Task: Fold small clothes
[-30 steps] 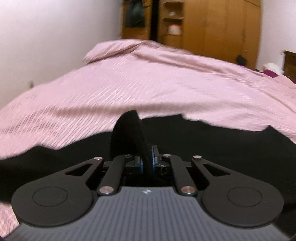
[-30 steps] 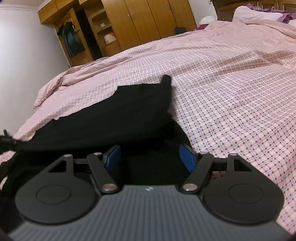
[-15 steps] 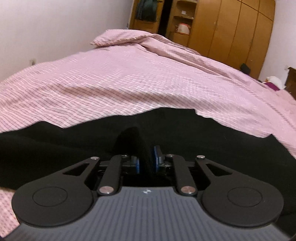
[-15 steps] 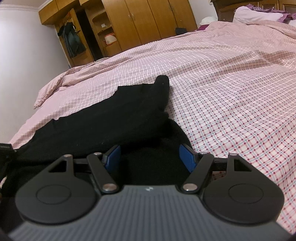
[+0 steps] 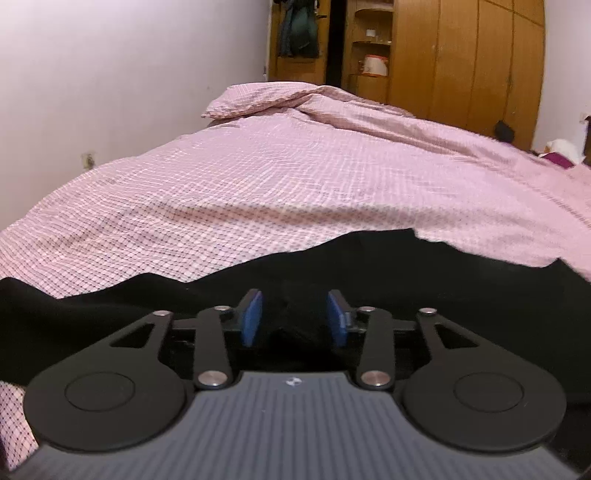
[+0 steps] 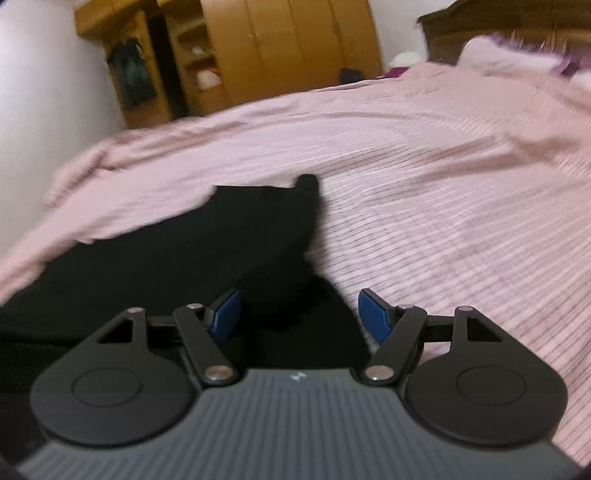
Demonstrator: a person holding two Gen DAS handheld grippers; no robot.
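A black garment (image 5: 424,269) lies spread on the pink checked bedspread (image 5: 295,184). My left gripper (image 5: 294,317) hovers low over its near part. Its jaws are opening, and a small hump of the black cloth sits between the blue pads (image 5: 251,317) without being pressed. In the right wrist view the same black garment (image 6: 207,243) stretches away to the left, one narrow corner pointing toward the far side. My right gripper (image 6: 300,317) stands open over the garment's near right edge, nothing pinched between its pads. That view is blurred.
The bedspread (image 6: 443,177) covers the whole bed, rumpled at the far corner. A wooden wardrobe (image 5: 461,66) with open shelves stands behind the bed, a dark jacket (image 5: 299,29) hanging beside it. A white wall (image 5: 110,92) runs along the left. A headboard and pillows (image 6: 517,51) lie far right.
My left gripper was shut on a raised peak of the black cloth; its jaws have parted and the cloth has dropped flat. The right wrist view has shifted slightly and blurred.
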